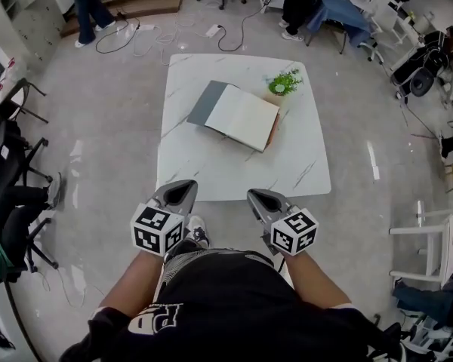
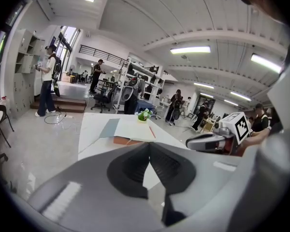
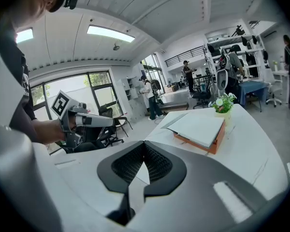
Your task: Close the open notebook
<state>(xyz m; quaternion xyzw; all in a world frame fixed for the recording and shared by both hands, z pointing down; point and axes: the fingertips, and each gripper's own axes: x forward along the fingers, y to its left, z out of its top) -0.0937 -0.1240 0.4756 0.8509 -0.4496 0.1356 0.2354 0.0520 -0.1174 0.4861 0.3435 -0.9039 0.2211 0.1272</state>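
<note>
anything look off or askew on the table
Only the notebook: it lies open and turned at a slant to the edges of the table, close to the small plant. Nothing looks spilled or damaged.

I see the notebook [image 1: 238, 116] lying on the table [image 1: 241, 179], toward its far side, with the plant [image 1: 285, 83] just beside its far right corner (touching or not, I can't tell). My left gripper [image 1: 184, 185] and right gripper [image 1: 257, 195] sit side by side before the table's near edge, well apart from the notebook. Chairs [image 1: 15, 149] stand to the left; cables [image 1: 136, 36] lie on the floor behind the table.
</note>
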